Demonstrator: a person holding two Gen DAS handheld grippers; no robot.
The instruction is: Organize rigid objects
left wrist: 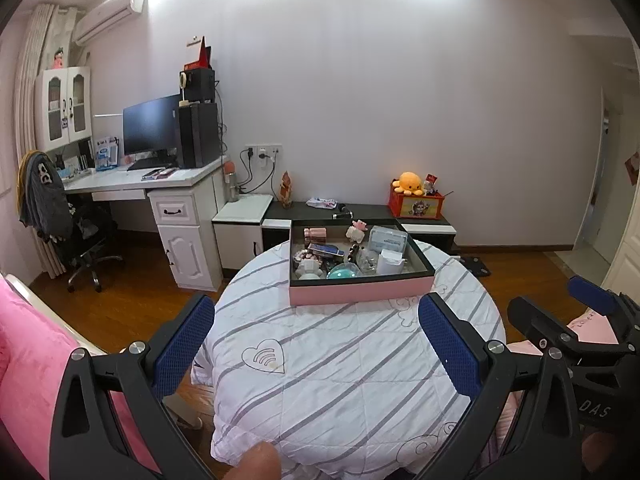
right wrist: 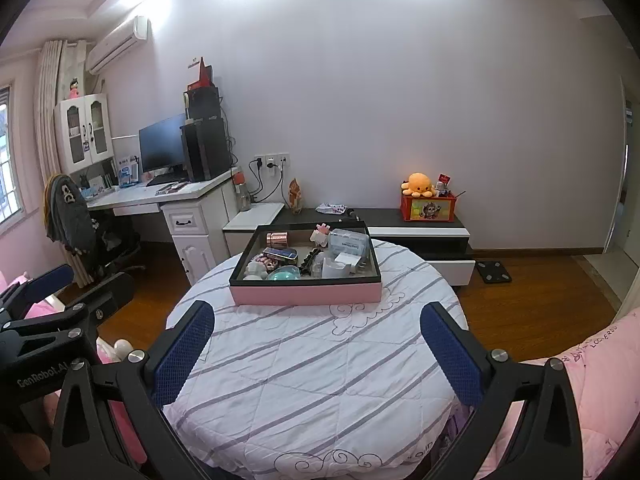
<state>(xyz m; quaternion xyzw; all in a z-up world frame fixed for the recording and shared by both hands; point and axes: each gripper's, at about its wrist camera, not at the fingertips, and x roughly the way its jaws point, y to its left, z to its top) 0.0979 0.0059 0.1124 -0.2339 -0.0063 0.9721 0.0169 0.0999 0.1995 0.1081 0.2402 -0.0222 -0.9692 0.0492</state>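
A shallow pink-sided cardboard tray [left wrist: 362, 290] of small items sits at the quilted round tabletop's [left wrist: 340, 368] far edge. The left gripper [left wrist: 316, 350] and right gripper [right wrist: 318, 350] both gape wide, empty.

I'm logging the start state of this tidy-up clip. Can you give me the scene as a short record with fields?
surface: round table under a white quilted cloth with grey stripes
container: shallow pink-sided tray with black rim, at the table's far side
contents: white rectangular box, teal dome-shaped object, dark blue flat tin, other small items jumbled together
left gripper: open, empty, above the table's near part
right gripper: open, empty, above the table's near part
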